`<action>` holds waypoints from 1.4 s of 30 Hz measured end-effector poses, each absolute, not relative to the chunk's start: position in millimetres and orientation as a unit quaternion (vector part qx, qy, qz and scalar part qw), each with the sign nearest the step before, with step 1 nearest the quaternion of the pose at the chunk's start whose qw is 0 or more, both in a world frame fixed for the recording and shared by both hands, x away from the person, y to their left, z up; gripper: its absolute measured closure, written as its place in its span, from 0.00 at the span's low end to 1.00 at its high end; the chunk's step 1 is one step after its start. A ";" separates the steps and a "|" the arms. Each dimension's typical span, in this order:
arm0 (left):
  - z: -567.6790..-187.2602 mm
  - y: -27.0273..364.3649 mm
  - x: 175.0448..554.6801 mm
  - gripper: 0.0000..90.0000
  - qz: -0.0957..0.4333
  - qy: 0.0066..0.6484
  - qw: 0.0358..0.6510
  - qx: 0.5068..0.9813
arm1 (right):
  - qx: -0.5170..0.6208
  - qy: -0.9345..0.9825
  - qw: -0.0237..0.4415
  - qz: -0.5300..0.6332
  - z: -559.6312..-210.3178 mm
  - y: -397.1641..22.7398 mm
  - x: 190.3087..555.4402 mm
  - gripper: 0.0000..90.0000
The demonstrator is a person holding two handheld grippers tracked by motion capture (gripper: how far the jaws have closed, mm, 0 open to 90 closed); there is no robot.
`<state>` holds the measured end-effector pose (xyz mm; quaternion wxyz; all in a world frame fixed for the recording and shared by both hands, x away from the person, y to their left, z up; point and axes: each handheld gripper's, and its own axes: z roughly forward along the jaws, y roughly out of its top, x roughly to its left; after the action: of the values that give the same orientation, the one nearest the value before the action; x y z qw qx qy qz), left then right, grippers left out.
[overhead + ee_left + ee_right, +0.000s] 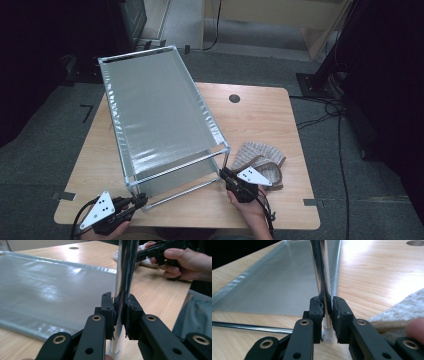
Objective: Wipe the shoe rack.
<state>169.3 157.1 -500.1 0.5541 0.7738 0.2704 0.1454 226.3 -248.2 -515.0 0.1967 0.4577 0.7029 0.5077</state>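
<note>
I see a wooden table [260, 120] from above, and on it stands a two-tier rack [160, 115] of chrome tubes with grey mesh shelves, reaching from the far left of the table toward its near edge. To the right of the rack's near end lies a pair of knitted slippers [262, 162], just beside my right hand.

My left gripper [139, 201] sits at the near left corner of the rack. In the left gripper view its two black jaws are clamped tight on the rack's upright left leg [123, 290], low down near the table, with the lower mesh shelf [50, 290] spreading away to the left.

My right gripper [226, 176] sits at the rack's near right corner. In the right gripper view its jaws are pressed together on the upright right leg [322, 277], just above the leg's white foot cap [329, 336] on the table.
</note>
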 end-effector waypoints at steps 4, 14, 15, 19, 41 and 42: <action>-498.3 152.3 167.1 0.89 0.142 0.263 0.551 0.779 | 0.457 0.710 0.217 0.490 -514.6 -246.8 228.3 0.89; -494.9 140.2 156.8 0.90 0.129 0.217 0.544 0.801 | 0.501 0.692 0.194 0.483 -507.9 -246.9 233.5 0.78; -495.2 137.8 157.7 0.90 0.124 0.212 0.544 0.802 | 0.503 0.689 0.182 0.488 -505.3 -249.9 233.5 0.74; -496.4 136.3 155.9 0.90 0.115 0.210 0.548 0.801 | 0.485 0.682 0.202 0.508 -481.9 -267.1 226.1 0.55; -498.1 119.9 150.5 0.90 0.099 0.182 0.550 0.809 | 0.671 0.589 0.311 0.326 -504.7 -331.3 261.8 0.10; -498.1 120.0 150.8 0.90 0.097 0.181 0.550 0.809 | 0.675 0.593 0.306 0.315 -508.3 -332.2 262.6 0.10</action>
<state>150.8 120.0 -498.1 0.5505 0.8091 0.1814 0.0974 262.6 -332.2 -508.3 0.3058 0.6752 0.5927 0.3150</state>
